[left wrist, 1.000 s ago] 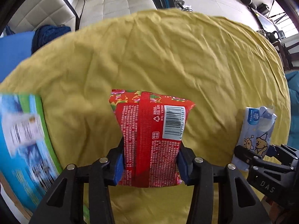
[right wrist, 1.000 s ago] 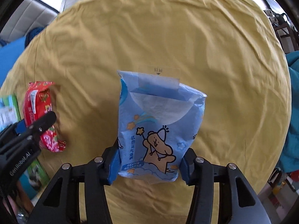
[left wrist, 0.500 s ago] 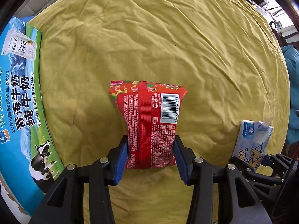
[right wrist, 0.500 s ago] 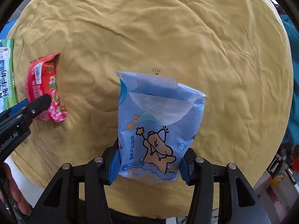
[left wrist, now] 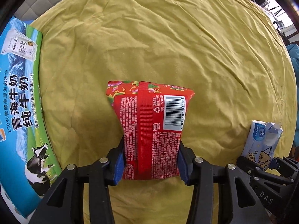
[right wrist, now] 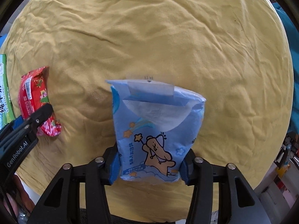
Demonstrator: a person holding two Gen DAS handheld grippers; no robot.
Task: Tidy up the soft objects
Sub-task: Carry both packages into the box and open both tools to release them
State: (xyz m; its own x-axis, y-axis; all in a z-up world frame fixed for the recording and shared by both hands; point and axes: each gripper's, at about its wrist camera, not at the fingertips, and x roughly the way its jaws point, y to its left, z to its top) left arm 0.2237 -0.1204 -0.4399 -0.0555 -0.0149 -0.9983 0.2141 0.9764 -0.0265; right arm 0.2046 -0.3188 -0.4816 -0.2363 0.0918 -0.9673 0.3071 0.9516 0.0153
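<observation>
While both packs hang over the yellow cloth (left wrist: 168,37), each is pinched low down by its sides, so the printed faces stay readable and the soft bodies bulge above the pads. Left gripper (left wrist: 150,166) clamps the red pack (left wrist: 149,130), seam side up: barcode digits 6 977187 915813, a recycling mark, dense small print I cannot read. Right gripper (right wrist: 149,166) is closing tighter on the blue tissue pack (right wrist: 157,134), which sits between its pads; cartoon bear with star wand, resealable flap lifted. Milk carton box (left wrist: 20,100), just left of the cloth, reads "100%" with Chinese characters and a cow. Gripper bodies carry "GenRobot.AI" and "DAS". Likely both packs are bound for that box.
</observation>
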